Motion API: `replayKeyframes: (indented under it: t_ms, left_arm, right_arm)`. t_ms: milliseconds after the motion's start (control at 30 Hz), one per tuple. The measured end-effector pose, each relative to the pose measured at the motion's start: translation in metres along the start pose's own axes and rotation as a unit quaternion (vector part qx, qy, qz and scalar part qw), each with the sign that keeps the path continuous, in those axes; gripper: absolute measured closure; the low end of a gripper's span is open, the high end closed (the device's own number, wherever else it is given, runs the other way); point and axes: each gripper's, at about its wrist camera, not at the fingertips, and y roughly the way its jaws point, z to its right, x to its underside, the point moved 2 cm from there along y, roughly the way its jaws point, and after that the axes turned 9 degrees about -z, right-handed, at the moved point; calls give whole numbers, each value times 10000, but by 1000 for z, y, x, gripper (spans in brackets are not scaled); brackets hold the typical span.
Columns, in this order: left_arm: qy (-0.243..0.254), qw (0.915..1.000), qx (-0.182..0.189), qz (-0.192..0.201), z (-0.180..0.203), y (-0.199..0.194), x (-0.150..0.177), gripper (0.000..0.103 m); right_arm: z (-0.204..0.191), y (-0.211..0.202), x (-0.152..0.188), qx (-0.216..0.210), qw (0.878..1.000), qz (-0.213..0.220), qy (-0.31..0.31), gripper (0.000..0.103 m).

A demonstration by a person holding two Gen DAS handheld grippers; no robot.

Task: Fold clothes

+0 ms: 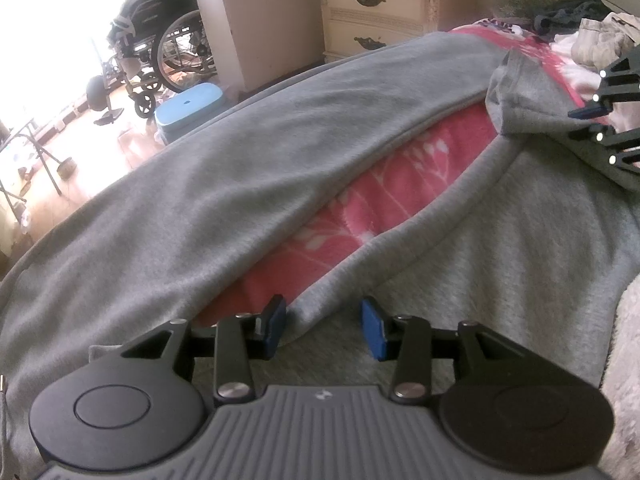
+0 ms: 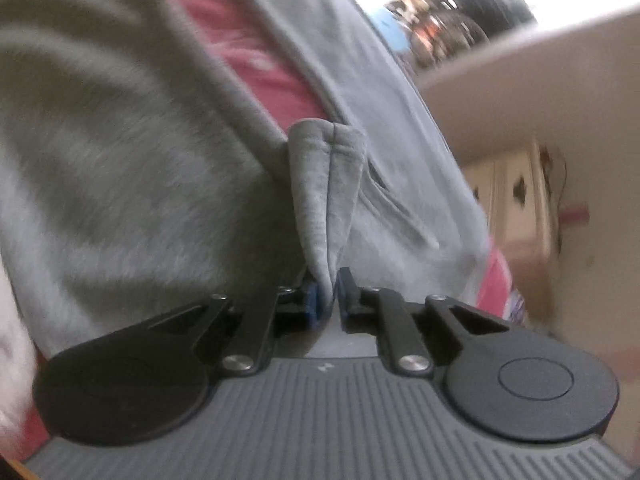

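Observation:
Grey sweatpants [image 1: 224,184] lie spread on a pink flowered blanket [image 1: 404,184], the two legs apart with blanket showing between them. My left gripper [image 1: 325,328] is open, its blue pads on either side of the crotch fold of the near leg [image 1: 316,312], low over the cloth. My right gripper [image 2: 329,296] is shut on a bunched leg cuff [image 2: 326,184] of the sweatpants and holds it lifted. In the left wrist view the right gripper [image 1: 592,114] shows at the right edge, gripping the cuff [image 1: 520,92].
A cream nightstand [image 1: 376,12] stands beyond the bed. A wheelchair [image 1: 160,40] and a blue stool [image 1: 188,108] are on the wooden floor at left. Loose clothes [image 1: 596,36] are piled at the far right of the bed. A fluffy pale fabric [image 1: 628,360] lies at right.

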Motion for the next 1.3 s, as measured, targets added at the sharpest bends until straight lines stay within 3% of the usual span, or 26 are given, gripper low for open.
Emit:
replayKeyframes:
  t_ms: [167, 333, 433, 467, 567, 633, 667, 733, 800, 900, 967, 1033, 1233, 1300]
  left_arm:
    - [-31, 10000, 6, -1, -1, 1, -1, 60]
    - [-45, 10000, 17, -2, 0, 2, -1, 59]
    - [-53, 10000, 31, 2, 0, 2, -1, 59]
    - [-54, 10000, 34, 4, -1, 2, -1, 59]
    - [-65, 10000, 43, 9, -1, 2, -1, 59]
    - [-76, 10000, 45, 17, -2, 2, -1, 59]
    - [-80, 10000, 45, 22, -2, 2, -1, 59]
    - [-89, 9999, 44, 35, -2, 2, 0, 59]
    - [-86, 9999, 41, 44, -1, 2, 0, 58]
    - [-64, 10000, 39, 42, -2, 2, 0, 58]
    - [-53, 10000, 40, 39, -2, 2, 0, 58]
    - [-63, 10000, 37, 33, -2, 2, 0, 58]
    - [-61, 10000, 29, 32, -1, 2, -1, 58]
    - [-60, 10000, 33, 32, -1, 2, -1, 58]
  right_arm:
    - [-2, 3, -17, -106, 9998, 141, 122, 78]
    - [-2, 11, -35, -206, 9995, 247, 21, 78]
    - [-3, 14, -39, -308, 9991, 233, 157, 83]
    - [2, 13, -39, -359, 9984, 245, 359, 95]
    - [34, 0, -23, -411, 9855, 235, 1632, 100]
    - [63, -12, -2, -357, 9622, 201, 2691, 100]
    - [79, -19, 18, -307, 9417, 122, 3347, 100]
    - [104, -28, 61, -215, 8902, -60, 4550, 100]
    - [120, -31, 110, -89, 8264, -328, 5621, 100]
    - [120, -17, 163, -15, 7570, -911, 6470, 100]
    - [110, -5, 184, -194, 7197, -1219, 6832, 100]
    - [103, 6, 193, -272, 6971, -1469, 7012, 100]
    - [97, 26, 194, -280, 6755, -1976, 7098, 97]
    - [96, 34, 196, -391, 6692, -2176, 7095, 87]
